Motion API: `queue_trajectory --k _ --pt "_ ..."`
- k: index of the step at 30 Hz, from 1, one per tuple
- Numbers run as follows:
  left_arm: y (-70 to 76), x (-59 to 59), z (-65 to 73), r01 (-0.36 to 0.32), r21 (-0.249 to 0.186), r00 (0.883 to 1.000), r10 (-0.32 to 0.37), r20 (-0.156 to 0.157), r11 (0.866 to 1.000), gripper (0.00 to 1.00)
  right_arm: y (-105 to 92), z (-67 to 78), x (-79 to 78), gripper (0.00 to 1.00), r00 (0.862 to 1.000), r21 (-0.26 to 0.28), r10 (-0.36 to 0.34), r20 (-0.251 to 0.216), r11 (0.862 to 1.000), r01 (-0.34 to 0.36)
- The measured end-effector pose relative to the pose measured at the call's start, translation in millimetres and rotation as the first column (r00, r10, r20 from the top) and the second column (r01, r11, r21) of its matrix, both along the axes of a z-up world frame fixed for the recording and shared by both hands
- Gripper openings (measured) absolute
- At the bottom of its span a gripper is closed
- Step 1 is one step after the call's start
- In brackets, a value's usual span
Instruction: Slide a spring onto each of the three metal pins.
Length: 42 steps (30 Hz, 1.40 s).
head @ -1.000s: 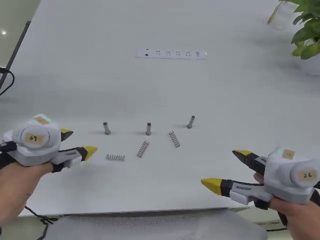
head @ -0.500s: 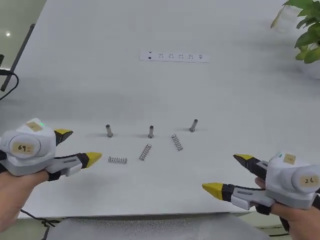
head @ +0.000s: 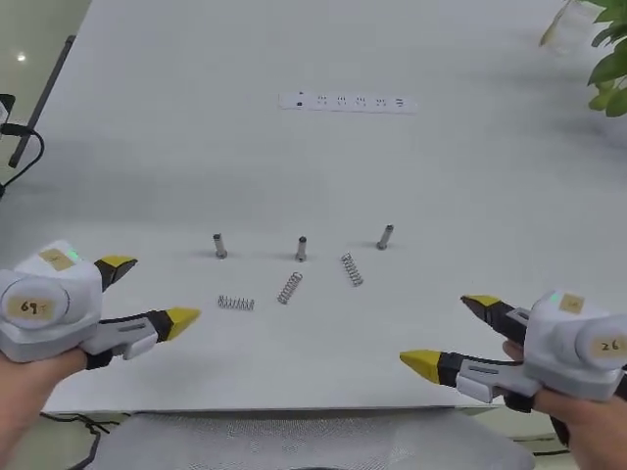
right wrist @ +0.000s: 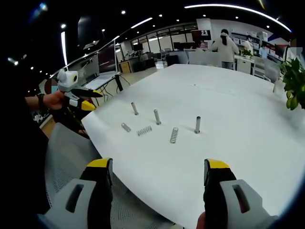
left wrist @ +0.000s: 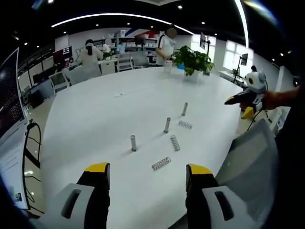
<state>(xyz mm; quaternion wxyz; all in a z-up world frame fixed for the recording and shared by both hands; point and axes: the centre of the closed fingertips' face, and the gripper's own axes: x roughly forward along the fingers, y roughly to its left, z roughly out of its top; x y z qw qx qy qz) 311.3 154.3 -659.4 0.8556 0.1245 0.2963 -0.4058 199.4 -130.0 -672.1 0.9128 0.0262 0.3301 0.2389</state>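
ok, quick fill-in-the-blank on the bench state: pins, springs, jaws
1. On the table stand ___ upright metal pins.
2. The springs lie flat in front of them, with ___ of them on a pin.
3. The left gripper and the right gripper both hold nothing, jaws ___.
Missing words: three; none; open.

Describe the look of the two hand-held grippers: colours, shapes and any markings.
The left gripper and right gripper match: a rounded white housing, with grey and black jaws ending in pointed yellow tips. Each housing carries a round tan sticker with a handwritten number: 69 on the left sticker, 26 on the right sticker.
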Motion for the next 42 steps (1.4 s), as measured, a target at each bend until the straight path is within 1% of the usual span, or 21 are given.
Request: queue_trajectory --k 5,8,11,18,23,25,27,30,32,37,42 --pt "-1.4 -5.0 -0.4 0.003 -0.009 1.0 -0.003 -0.006 1.0 0.62 1.0 -0.8 -1.0 0.78 1.0 -0.001 0.004 -0.003 1.0 -0.004" --pt "-2.5 -8.4 -0.8 0.004 -0.019 1.0 -0.004 -0.015 1.0 0.63 0.6 -1.5 -1.0 0.78 1.0 0.0 0.003 -0.004 1.0 -0.003" --pt "-3.2 -12.3 -3.1 0.008 -0.019 1.0 -0.009 -0.022 1.0 0.63 1.5 -1.0 -0.7 0.78 1.0 -0.001 0.005 -0.004 1.0 -0.005" --pt "-4.4 -13.1 -3.2 0.014 -0.018 1.0 -0.014 -0.023 1.0 0.64 1.2 0.1 1.3 0.78 1.0 -0.003 0.007 -0.001 1.0 -0.007" --pt "-5.1 -12.0 -3.1 0.023 -0.012 1.0 -0.023 -0.02 1.0 0.63 0.7 -0.2 1.2 0.78 1.0 -0.004 0.008 -0.003 1.0 -0.008" --pt "-5.1 -12.4 -5.2 0.03 -0.003 0.999 -0.03 -0.024 1.0 0.63 0.8 0.1 1.0 0.78 1.0 -0.004 0.009 -0.001 1.0 -0.009" --pt "-5.8 -13.8 -7.8 0.035 -0.002 0.999 -0.035 -0.035 0.999 0.63 0.3 0.0 0.5 0.78 1.0 -0.004 0.008 -0.002 1.0 -0.008" --pt "-6.6 -16.3 -10.1 0.053 0.017 0.998 -0.053 -0.035 0.998 0.63 -0.1 0.1 -0.3 0.78 1.0 -0.004 0.006 -0.002 1.0 -0.006" --pt "-7.6 -17.1 -10.8 0.059 0.017 0.998 -0.058 -0.038 0.998 0.63 -0.1 0.5 -0.9 0.77 1.0 -0.004 0.005 -0.002 1.0 -0.005" --pt "-7.7 -16.2 -14.1 0.08 0.038 0.996 -0.078 -0.039 0.996 0.61 -1.0 -0.2 -1.8 0.77 1.0 -0.004 0.003 -0.001 1.0 -0.003" --pt "-11.4 -14.8 -14.7 0.101 0.045 0.994 -0.1 -0.042 0.994 0.61 0.2 1.1 -2.2 0.77 1.0 -0.004 0.004 0.001 1.0 -0.004"
